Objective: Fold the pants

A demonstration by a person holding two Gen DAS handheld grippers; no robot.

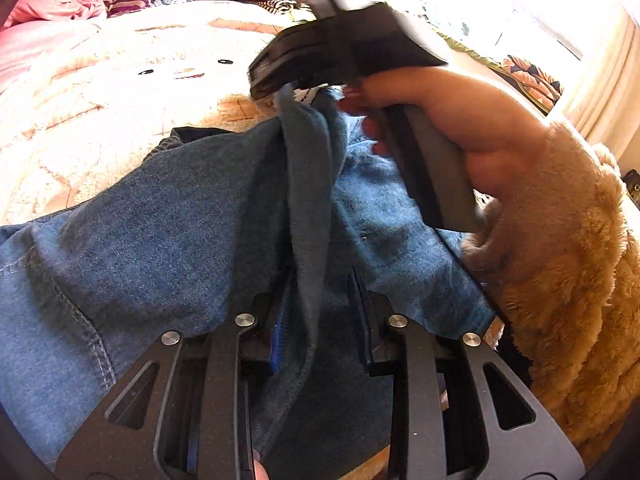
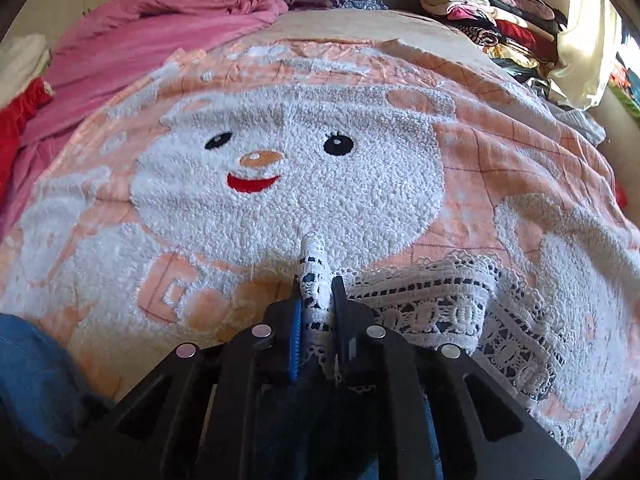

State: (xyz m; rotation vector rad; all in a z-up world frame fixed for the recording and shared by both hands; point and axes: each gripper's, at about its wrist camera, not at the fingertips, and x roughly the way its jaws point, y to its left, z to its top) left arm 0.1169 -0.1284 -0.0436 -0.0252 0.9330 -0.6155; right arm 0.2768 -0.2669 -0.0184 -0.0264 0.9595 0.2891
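Observation:
Blue denim pants [image 1: 160, 220] lie on a bed and fill the lower left wrist view. A raised fold of the denim runs up the middle. My left gripper [image 1: 320, 280] is shut on the near end of that fold. At its far end my right gripper [image 1: 288, 90], held by a hand [image 1: 460, 120] in a fuzzy tan sleeve [image 1: 560, 240], pinches the cloth. In the right wrist view my right gripper [image 2: 316, 284] is shut on white lace trim [image 2: 432, 300], which spreads to the right. A patch of the pants [image 2: 32, 380] shows at lower left.
The bed carries a peach and white fleece bedspread [image 2: 280, 184] with a smiling face. A crumpled pink blanket [image 2: 160, 32] lies at the far left. A stack of folded clothes [image 2: 500, 12] stands at the far right, beside a bright curtain [image 1: 592, 92].

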